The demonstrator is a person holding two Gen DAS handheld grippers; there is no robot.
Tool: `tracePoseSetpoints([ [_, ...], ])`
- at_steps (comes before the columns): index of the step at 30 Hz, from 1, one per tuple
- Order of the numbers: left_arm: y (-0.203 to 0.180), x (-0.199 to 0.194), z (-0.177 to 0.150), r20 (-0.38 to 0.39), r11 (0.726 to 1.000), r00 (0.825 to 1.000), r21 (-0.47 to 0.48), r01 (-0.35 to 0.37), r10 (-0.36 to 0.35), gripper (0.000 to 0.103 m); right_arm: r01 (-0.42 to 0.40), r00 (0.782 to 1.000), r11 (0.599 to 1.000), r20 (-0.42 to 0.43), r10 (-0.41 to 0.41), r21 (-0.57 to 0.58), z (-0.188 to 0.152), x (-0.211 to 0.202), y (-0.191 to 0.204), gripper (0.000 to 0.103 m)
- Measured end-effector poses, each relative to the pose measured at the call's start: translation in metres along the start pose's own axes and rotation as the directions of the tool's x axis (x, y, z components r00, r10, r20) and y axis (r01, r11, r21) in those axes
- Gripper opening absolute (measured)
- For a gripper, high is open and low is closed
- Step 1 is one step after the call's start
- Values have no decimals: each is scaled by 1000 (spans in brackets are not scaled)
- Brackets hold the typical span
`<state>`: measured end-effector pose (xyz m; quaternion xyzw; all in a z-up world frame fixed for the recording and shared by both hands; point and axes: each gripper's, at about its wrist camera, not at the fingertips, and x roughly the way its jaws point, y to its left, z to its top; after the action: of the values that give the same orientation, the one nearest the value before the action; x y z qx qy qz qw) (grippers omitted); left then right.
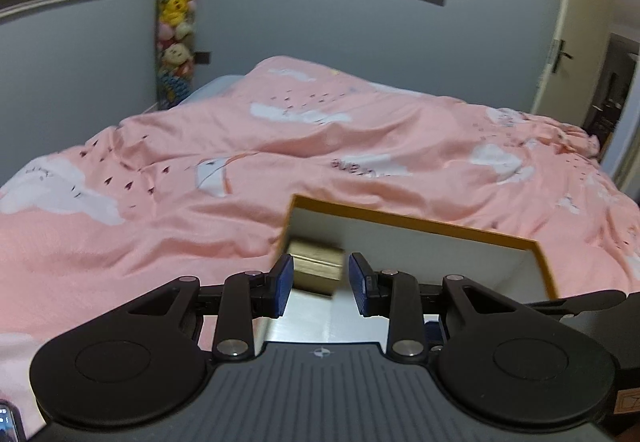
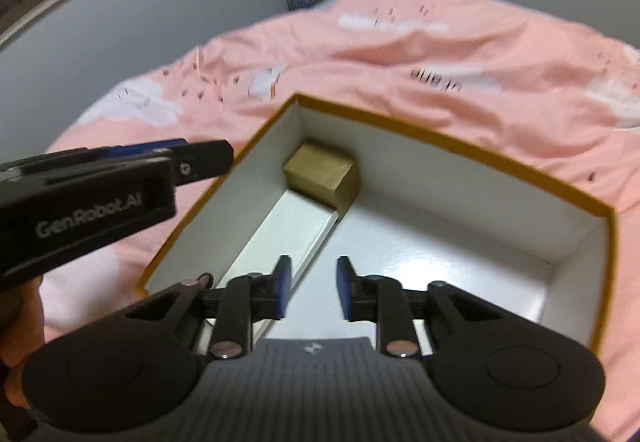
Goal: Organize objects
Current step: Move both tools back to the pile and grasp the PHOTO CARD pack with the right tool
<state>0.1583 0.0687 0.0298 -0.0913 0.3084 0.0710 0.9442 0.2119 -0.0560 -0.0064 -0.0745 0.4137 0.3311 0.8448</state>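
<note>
An open orange-rimmed box (image 2: 440, 140) with a white inside lies on the pink bed. A small gold box (image 2: 322, 178) stands in its far left corner. A flat white box (image 2: 288, 230) lies along the left wall in front of it. My right gripper (image 2: 312, 286) hovers over the box's near part, open, with nothing between its blue pads. My left gripper (image 2: 208, 160) hangs just outside the left wall. In the left wrist view, the left gripper (image 1: 320, 282) stands open; the gold box (image 1: 316, 266) shows through the gap but sits farther off, inside the orange-rimmed box (image 1: 420, 226).
A pink duvet (image 1: 280, 146) with white clouds covers the whole bed. A hanging column of plush toys (image 1: 176, 26) is at the far wall corner. A half-open door (image 1: 568, 54) is at the right. A hand (image 2: 20, 322) holds the left gripper.
</note>
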Motion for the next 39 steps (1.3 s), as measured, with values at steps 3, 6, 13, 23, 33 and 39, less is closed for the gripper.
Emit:
tracePoseSetpoints([
  [3,-8,-13,-3,0,999,999,15,42,-42,38,28,997,1000,70,-27,-10,-12,-22,1,29],
  [6,-14,-24,-7,-6,997,998,35,65,-65,38,62,994,998,94,-60,-16,-25,-41,-1,31],
  [13,-21,-45,-28,-72,989,990,75,128,-123,45,54,994,998,93,-58,46,-56,-74,-3,44],
  [23,-5,-48,-72,-277,956,916,-38,292,-291,46,48,997,991,46,-54,125,-112,-94,-6,58],
  [33,11,-59,-114,-393,950,865,-114,291,-312,46,76,995,977,-76,-62,198,-166,-101,-8,58],
  [39,7,-60,-128,-445,953,843,-112,282,-302,46,19,995,964,-103,9,266,-181,-100,-11,52],
])
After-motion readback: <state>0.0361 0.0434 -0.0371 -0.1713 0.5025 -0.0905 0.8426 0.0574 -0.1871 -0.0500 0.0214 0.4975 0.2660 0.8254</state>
